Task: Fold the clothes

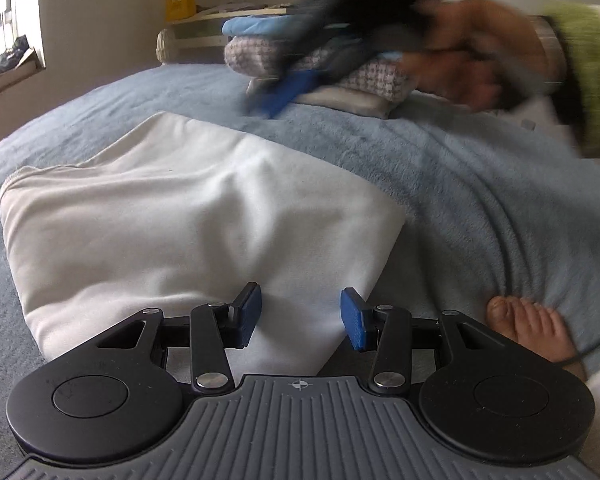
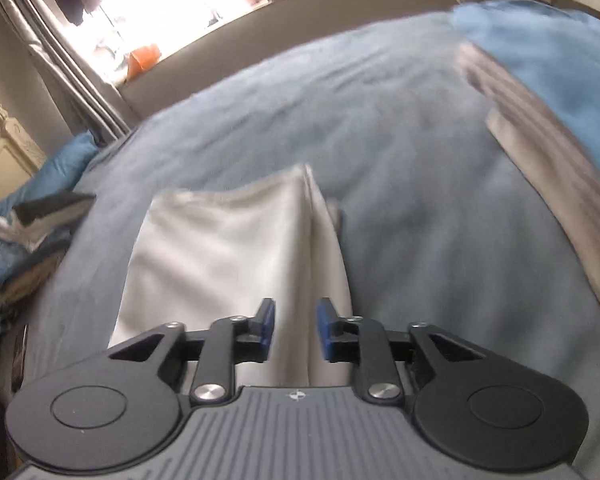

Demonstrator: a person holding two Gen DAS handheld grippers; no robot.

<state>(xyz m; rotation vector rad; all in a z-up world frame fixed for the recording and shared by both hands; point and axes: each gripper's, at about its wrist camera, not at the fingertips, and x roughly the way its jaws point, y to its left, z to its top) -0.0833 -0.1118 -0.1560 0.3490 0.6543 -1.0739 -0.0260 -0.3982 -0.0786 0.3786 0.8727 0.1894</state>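
Note:
A folded white garment [image 1: 172, 216] lies on the blue-grey blanket [image 1: 480, 200]. My left gripper [image 1: 300, 316] is open just above the garment's near corner, with its blue pads [image 1: 248, 316] apart and nothing pinched. In the left wrist view, my right gripper [image 1: 292, 84] is a blur above the far side of the bed, held by a hand [image 1: 472, 60] in a green sleeve. In its own view, the right gripper [image 2: 296, 330] is open over the white garment [image 2: 228, 260]. The garment's fold ridge runs through the gap between the jaws, and the pads are clear of it.
A stack of folded clothes [image 1: 256, 52] sits at the far side of the bed, blue on checked on white. It also shows at the right of the right wrist view [image 2: 540, 80]. Loose dark clothes [image 2: 32, 232] lie at the left edge. Bare toes [image 1: 528, 332] rest near my left gripper.

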